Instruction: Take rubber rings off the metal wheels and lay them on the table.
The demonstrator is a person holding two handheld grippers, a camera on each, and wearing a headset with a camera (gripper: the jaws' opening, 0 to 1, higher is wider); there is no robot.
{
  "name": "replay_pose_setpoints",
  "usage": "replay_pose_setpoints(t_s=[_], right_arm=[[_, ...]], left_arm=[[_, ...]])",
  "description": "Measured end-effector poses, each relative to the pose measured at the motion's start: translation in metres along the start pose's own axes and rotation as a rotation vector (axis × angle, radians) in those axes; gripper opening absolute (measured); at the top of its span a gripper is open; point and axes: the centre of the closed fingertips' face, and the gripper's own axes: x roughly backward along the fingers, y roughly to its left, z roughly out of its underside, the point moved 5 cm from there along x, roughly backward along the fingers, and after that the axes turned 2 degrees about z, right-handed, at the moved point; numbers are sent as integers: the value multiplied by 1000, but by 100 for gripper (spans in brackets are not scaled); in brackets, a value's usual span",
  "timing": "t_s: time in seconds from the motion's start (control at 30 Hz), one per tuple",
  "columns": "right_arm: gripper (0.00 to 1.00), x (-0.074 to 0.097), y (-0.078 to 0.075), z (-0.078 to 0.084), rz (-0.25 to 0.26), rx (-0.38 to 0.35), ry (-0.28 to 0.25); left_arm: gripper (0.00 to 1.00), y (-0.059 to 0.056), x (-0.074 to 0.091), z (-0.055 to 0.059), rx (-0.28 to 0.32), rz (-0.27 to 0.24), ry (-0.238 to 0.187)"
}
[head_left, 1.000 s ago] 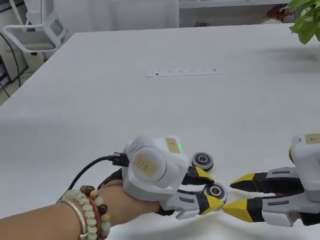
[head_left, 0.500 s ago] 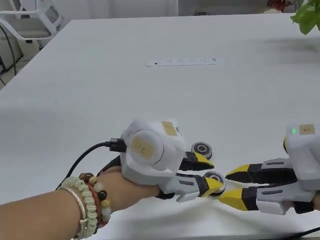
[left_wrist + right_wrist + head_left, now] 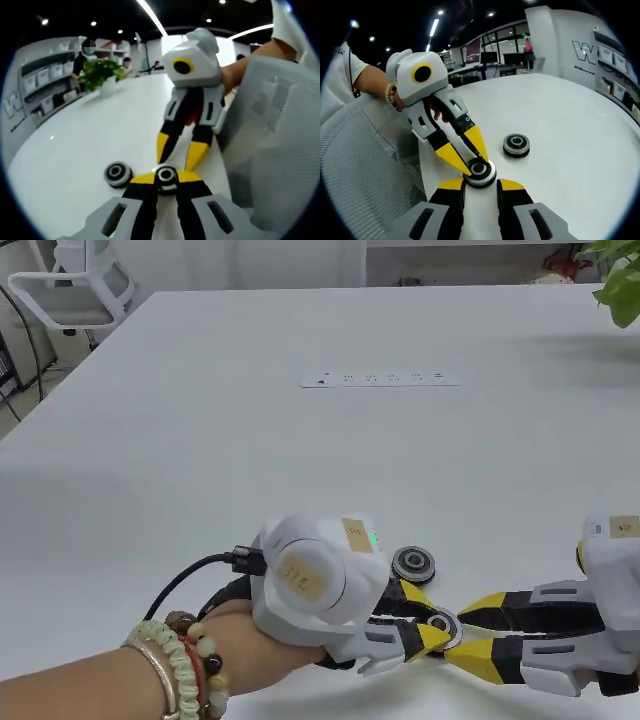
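A small metal wheel point(image 3: 439, 624) with a black rubber ring sits at the near table edge, held between both grippers. My left gripper point(image 3: 424, 618) comes from the left and is shut on the wheel point(image 3: 166, 179), its yellow tips pressed to both sides. My right gripper point(image 3: 458, 631) comes from the right, nose to nose with the left one. Its tips flank the same wheel point(image 3: 480, 173) and touch its rubber rim. A second wheel point(image 3: 413, 563), ring on, lies flat on the table just behind; it shows also in the left gripper view point(image 3: 118, 174) and the right gripper view point(image 3: 516, 145).
The white table point(image 3: 300, 460) stretches far ahead. A white power strip point(image 3: 380, 379) lies at mid-table. A potted plant point(image 3: 620, 280) stands at the far right and a white chair point(image 3: 70, 290) beyond the far left corner. A black cable point(image 3: 185, 575) trails from the left gripper.
My right gripper has moved left and its jaws have narrowed onto the wheel that the left gripper holds. The left gripper and second wheel have stayed put; the head view shifted slightly.
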Motion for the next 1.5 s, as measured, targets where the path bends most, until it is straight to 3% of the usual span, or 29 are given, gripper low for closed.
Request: replay_pose_setpoints(t_s=[0.43, 0.5, 0.53, 0.57, 0.8, 0.93, 1.0, 1.13, 1.27, 1.5], right_arm=[[16, -1, -2, 1, 18, 40, -1], [11, 0, -3, 2, 27, 54, 12], [4, 0, -5, 6, 46, 85, 49], [4, -1, -3, 4, 36, 75, 25], [0, -1, -6, 4, 66, 74, 34], [0, 1, -11, 4, 87, -1, 25], [0, 4, -13, 2, 94, -64, -5], [0, 6, -11, 1, 80, -159, -34], [0, 8, -11, -4, 45, -339, -114], [0, 9, -9, -3, 30, -408, -137]], left_arm=[[14, 3, 1, 2, 4, -25, 0], [14, 4, 1, 2, 7, -31, -2], [14, 4, 1, 2, 7, -31, -3], [14, 4, 1, 2, 6, -31, -3], [14, 4, 1, 2, 7, -37, -3], [14, 3, 1, 2, 8, -38, -3], [14, 3, 1, 2, 7, -38, -3], [14, 3, 2, 2, 6, -37, -3], [14, 3, 2, 2, 7, -36, -5], [14, 3, 1, 2, 15, -41, -20]])
